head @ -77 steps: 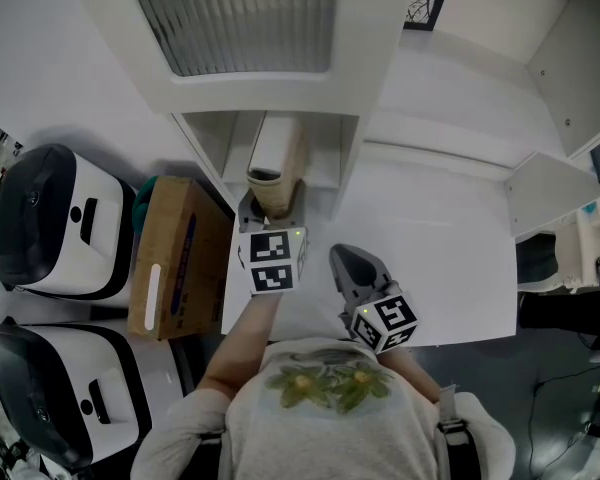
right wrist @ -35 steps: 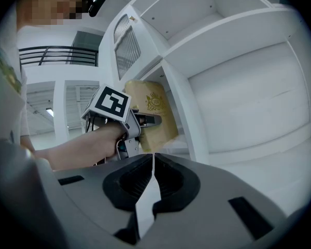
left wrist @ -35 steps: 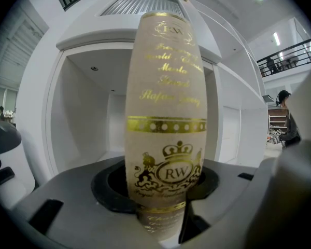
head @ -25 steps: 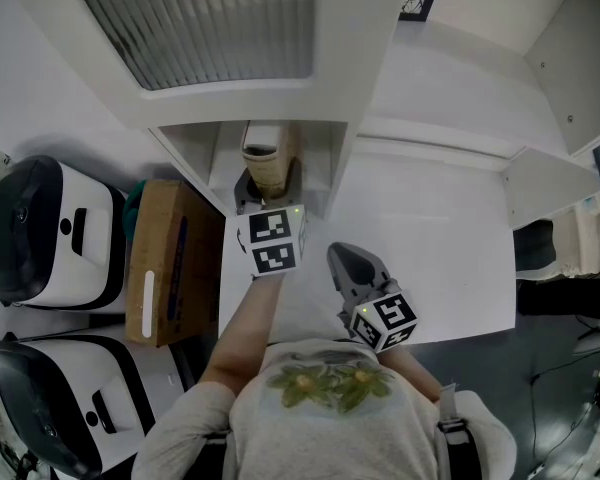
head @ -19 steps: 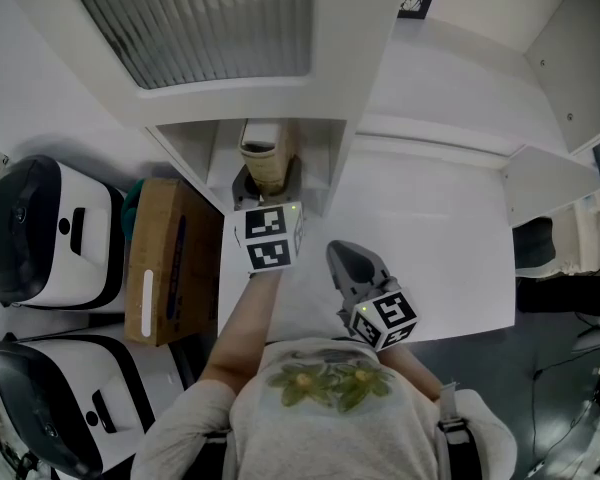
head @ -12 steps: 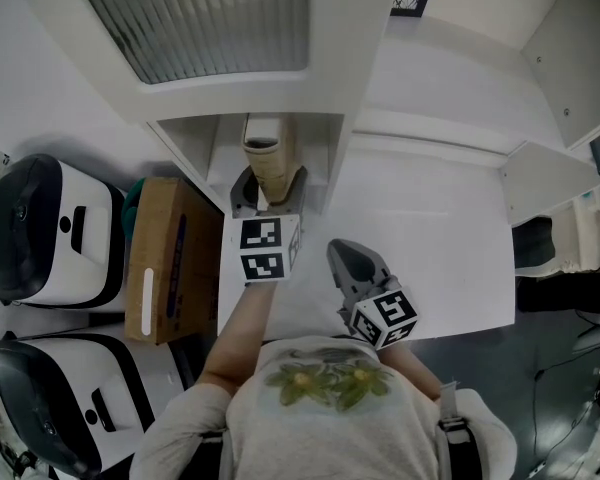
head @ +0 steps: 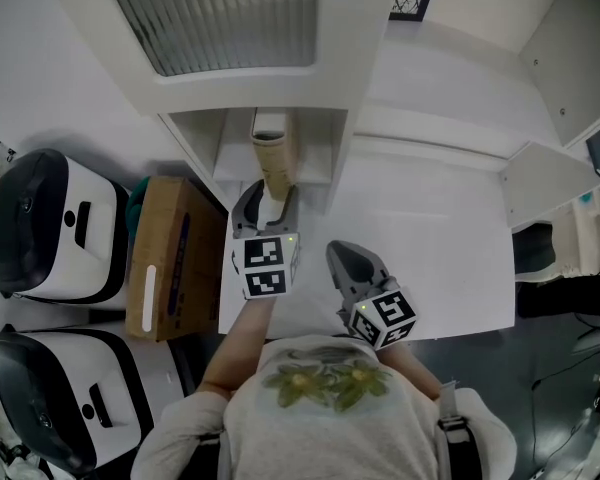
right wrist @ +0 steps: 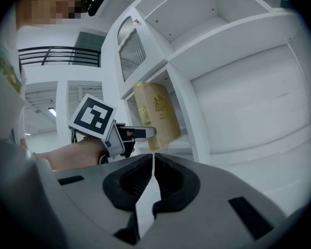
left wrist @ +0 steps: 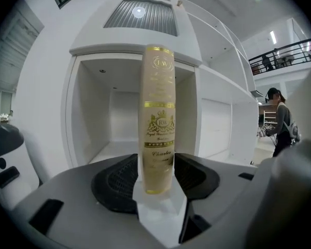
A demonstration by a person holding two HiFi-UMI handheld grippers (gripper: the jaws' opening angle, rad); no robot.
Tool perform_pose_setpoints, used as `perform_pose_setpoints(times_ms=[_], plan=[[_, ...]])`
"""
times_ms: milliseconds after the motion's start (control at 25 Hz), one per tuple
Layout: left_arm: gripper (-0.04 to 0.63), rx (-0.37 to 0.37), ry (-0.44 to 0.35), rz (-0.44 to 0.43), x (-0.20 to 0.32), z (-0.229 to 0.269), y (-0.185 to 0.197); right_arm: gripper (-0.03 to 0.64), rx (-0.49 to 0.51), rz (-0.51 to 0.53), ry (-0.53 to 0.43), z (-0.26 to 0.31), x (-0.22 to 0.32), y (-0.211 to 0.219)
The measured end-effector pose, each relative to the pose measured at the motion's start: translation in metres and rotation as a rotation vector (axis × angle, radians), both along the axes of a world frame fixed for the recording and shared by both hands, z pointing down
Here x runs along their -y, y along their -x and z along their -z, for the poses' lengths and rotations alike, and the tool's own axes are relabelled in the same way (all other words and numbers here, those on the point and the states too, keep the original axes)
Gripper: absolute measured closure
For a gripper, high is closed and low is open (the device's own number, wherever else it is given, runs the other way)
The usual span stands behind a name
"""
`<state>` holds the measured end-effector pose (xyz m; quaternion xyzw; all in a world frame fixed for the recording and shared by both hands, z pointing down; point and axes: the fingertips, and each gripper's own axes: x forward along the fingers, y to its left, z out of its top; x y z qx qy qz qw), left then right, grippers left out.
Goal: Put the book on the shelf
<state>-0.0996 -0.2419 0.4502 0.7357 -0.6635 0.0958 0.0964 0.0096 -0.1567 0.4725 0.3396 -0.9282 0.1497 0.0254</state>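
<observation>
The book [head: 272, 163], cream with gold print, stands upright on its end in a lower compartment of the white shelf [head: 220, 138]. In the left gripper view its spine [left wrist: 158, 123] rises straight ahead over the compartment's floor [left wrist: 114, 149]. My left gripper [head: 265, 196] sits just in front of the shelf. Its jaws are closing, with the book's near edge between the fingertips [left wrist: 114, 183], and I see no pressing. The right gripper view shows the book [right wrist: 155, 115] beyond the left gripper [right wrist: 140, 134]. My right gripper [head: 345, 263] hovers over the table, shut and empty [right wrist: 153, 165].
A brown cardboard box [head: 175, 258] stands left of the shelf, beside two white and black machines [head: 50, 223] [head: 40, 388]. The white table [head: 430, 248] stretches right to an open white cabinet door [head: 550, 188]. A person [left wrist: 280, 121] stands far off.
My left gripper has drawn back from the shelf toward the person, and its fingers have spread off the book. The book stays standing in the compartment. The right gripper has not moved.
</observation>
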Motion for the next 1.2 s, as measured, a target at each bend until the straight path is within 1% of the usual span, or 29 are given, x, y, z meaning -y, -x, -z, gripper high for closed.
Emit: perform_pose_setpoints(times_ms=[80, 120, 680, 1200], plan=[[0.388, 0.0, -0.007, 0.006, -0.002, -0.001, -0.001, 0.581, -0.002, 0.001, -0.001, 0.0, -0.002, 0.0], [0.391, -0.001, -0.01, 0.006, -0.002, -0.001, -0.001, 0.581, -0.002, 0.001, -0.001, 0.0, -0.002, -0.001], [0.391, -0.013, -0.003, 0.01, 0.011, -0.003, -0.003, 0.581, 0.001, -0.005, 0.004, -0.001, 0.003, -0.001], [0.391, -0.032, -0.003, 0.014, 0.032, -0.002, -0.006, 0.581, -0.001, -0.017, 0.028, -0.008, 0.011, -0.002]])
